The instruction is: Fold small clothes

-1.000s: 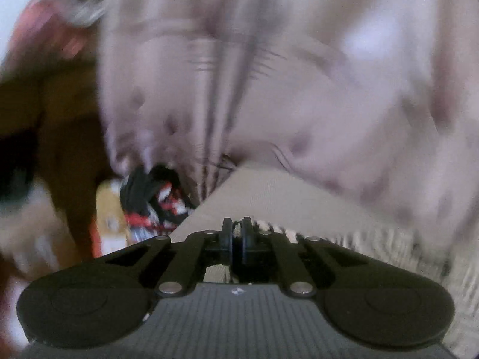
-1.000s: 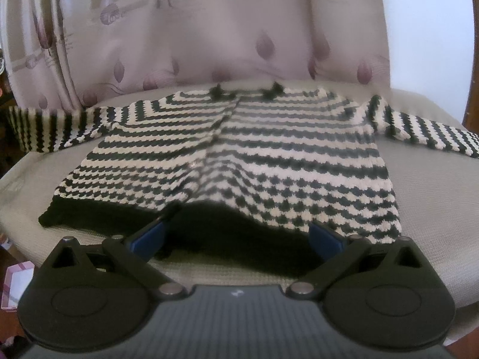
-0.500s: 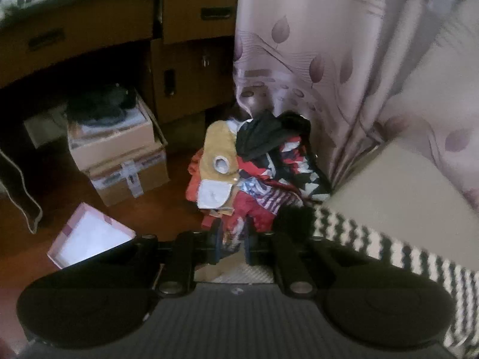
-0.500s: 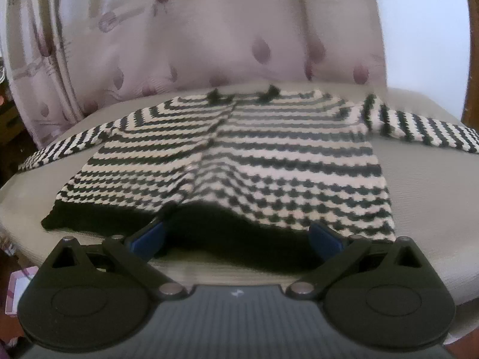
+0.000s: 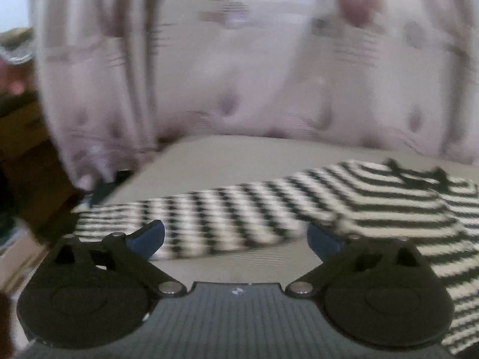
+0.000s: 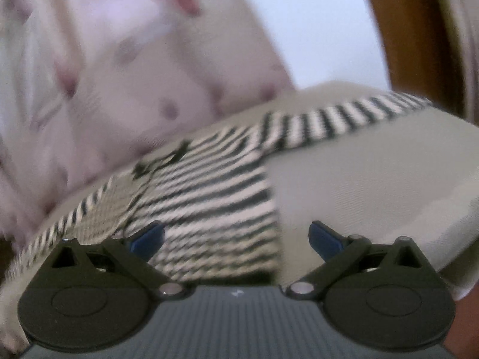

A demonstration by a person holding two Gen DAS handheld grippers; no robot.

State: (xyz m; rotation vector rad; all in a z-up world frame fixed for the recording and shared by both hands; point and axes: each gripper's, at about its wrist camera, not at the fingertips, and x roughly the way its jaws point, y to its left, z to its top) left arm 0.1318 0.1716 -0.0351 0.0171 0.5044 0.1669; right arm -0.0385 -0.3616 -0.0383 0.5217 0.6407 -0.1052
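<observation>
1. Seeing my left gripper [image 5: 236,236] spread wide, empty, above the black-and-white striped knit sweater's [image 5: 374,206] sleeve.
2. My right gripper [image 6: 236,236] gapes empty too.
3. Sweater lies flat on the beige cushioned seat [image 6: 359,185], along its back edge.

The left gripper [image 5: 236,236] has its two blue-tipped fingers [image 5: 148,237] spread wide apart with nothing between them — and the right gripper [image 6: 236,237] is the same, its blue fingers [image 6: 324,237] far apart and holding nothing.
</observation>
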